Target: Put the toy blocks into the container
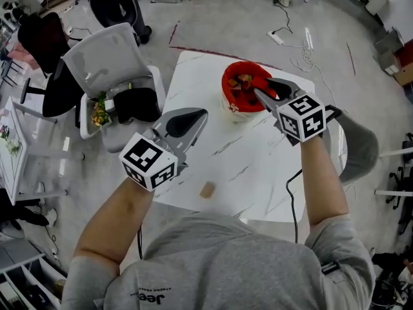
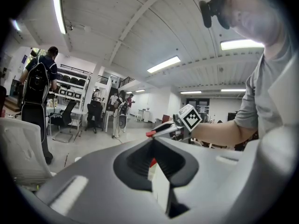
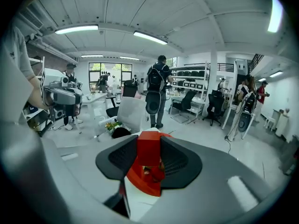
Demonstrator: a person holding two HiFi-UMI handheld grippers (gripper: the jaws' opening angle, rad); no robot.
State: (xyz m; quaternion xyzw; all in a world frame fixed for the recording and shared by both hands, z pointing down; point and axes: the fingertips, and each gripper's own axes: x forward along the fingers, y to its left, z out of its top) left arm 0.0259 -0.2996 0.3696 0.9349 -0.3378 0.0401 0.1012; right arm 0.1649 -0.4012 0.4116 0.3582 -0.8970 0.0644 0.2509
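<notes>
The red block (image 3: 149, 148) is clamped between the pads of the right gripper (image 1: 262, 86), up in the air at the far side of the table and right over the mouth of the red container (image 1: 226, 86). It is held there because that is the spot to drop from: once the jaws part, it should fall straight in among the blocks already lying inside. The grip is on its two side faces, which leaves its underside free. Its long axis appears to run along the jaws, so it points forward and down toward the container, though the wide lens makes that hard to be sure of. The gripper slopes down from the near right toward the far left, which brings the block in over the near right of the rim without touching it.

Well apart from the container, a tan block (image 1: 206, 190) lies flat by the near edge of the white table (image 1: 193, 76); judging by that, the task is not finished.

The left gripper (image 1: 203, 113) hangs above the table's left side with its jaws closed together and nothing between them, kept clear of the drop. A grey chair (image 1: 106, 57) stands to the left of the table.
</notes>
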